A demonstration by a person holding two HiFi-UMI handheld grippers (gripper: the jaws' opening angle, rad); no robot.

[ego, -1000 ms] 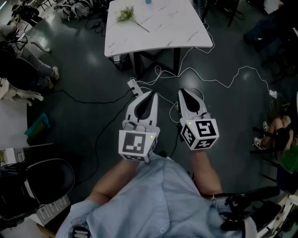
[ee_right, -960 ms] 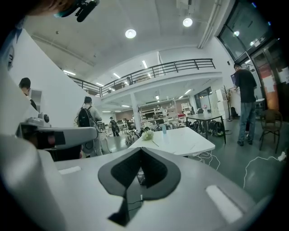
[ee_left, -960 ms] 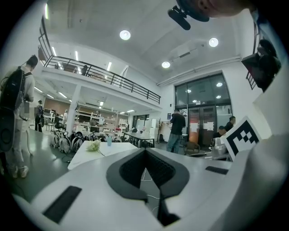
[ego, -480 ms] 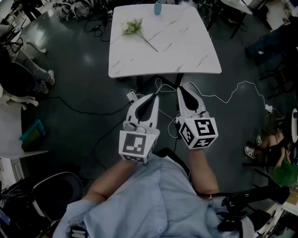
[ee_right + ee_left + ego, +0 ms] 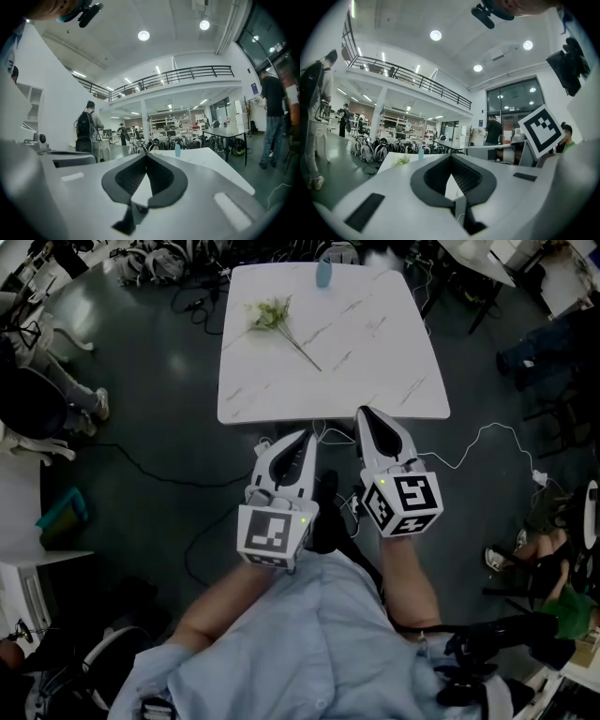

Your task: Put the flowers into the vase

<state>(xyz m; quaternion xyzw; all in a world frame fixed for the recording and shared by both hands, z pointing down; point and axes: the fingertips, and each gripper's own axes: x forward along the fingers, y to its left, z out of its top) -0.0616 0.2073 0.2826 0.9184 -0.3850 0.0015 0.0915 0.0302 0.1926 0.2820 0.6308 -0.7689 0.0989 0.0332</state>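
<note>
A bunch of green flowers (image 5: 277,317) with a long stem lies on the white marble table (image 5: 375,381), toward its far left. A small blue vase (image 5: 323,273) stands upright at the table's far edge. Both grippers hang over the dark floor just short of the near edge, pointing at the table. My left gripper (image 5: 306,437) is shut and holds nothing. My right gripper (image 5: 365,414) is also shut and holds nothing. In the left gripper view the flowers (image 5: 401,161) and vase (image 5: 421,153) show beyond the closed left gripper (image 5: 451,157). Past the right gripper (image 5: 146,153), that gripper's view shows the vase (image 5: 177,150).
Cables (image 5: 469,442) and a power strip (image 5: 262,442) lie on the floor under and beside the table. Chairs and a seated person's legs (image 5: 80,395) are at the left. A person with a backpack (image 5: 86,126) stands farther off.
The table has drawn closer in the head view. Both shut grippers have moved forward from open floor up to the table's near edge.
</note>
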